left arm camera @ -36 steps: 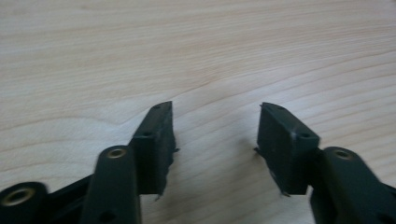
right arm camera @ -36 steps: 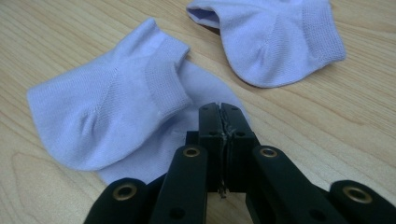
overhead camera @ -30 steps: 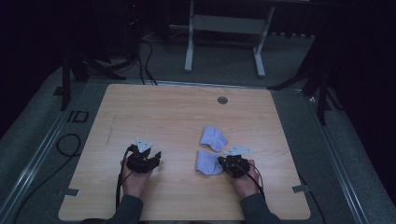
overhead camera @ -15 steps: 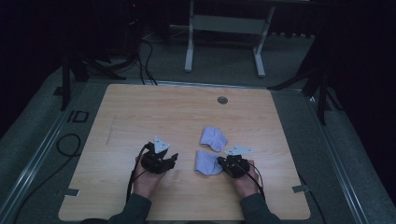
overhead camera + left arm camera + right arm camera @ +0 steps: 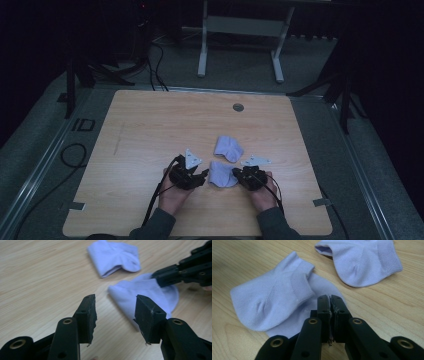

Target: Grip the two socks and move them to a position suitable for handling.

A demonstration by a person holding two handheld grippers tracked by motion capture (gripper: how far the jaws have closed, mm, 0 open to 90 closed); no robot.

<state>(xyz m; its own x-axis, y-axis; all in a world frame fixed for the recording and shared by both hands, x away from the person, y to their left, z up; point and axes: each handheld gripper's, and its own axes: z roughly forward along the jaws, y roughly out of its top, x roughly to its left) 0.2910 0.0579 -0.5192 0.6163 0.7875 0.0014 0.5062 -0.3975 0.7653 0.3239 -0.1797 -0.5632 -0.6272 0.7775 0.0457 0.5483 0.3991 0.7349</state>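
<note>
Two pale lilac ankle socks lie on the wooden table [image 5: 150, 125]. The near sock [image 5: 221, 174] [image 5: 274, 302] is folded over and lies between my two grippers. My right gripper [image 5: 235, 176] [image 5: 330, 301] is shut on that sock's right edge, with a thin bit of cloth pinched between its jaws. My left gripper [image 5: 204, 176] [image 5: 115, 315] is open just left of the near sock [image 5: 147, 293], its jaws apart and low over the table. The right gripper [image 5: 156, 277] shows beyond them at the sock's far side. The far sock [image 5: 228, 148] [image 5: 113, 256] [image 5: 364, 260] lies flat behind, untouched.
A round grommet [image 5: 238, 107] sits near the table's back edge. Broad bare wood stretches to the left and behind the socks. Cables [image 5: 72, 155] and stand legs [image 5: 202, 65] are on the floor around the table. Both forearms come in over the front edge.
My left gripper has moved right across the table, from well left of the socks to right beside the near sock. The right gripper has stayed put on the sock.
</note>
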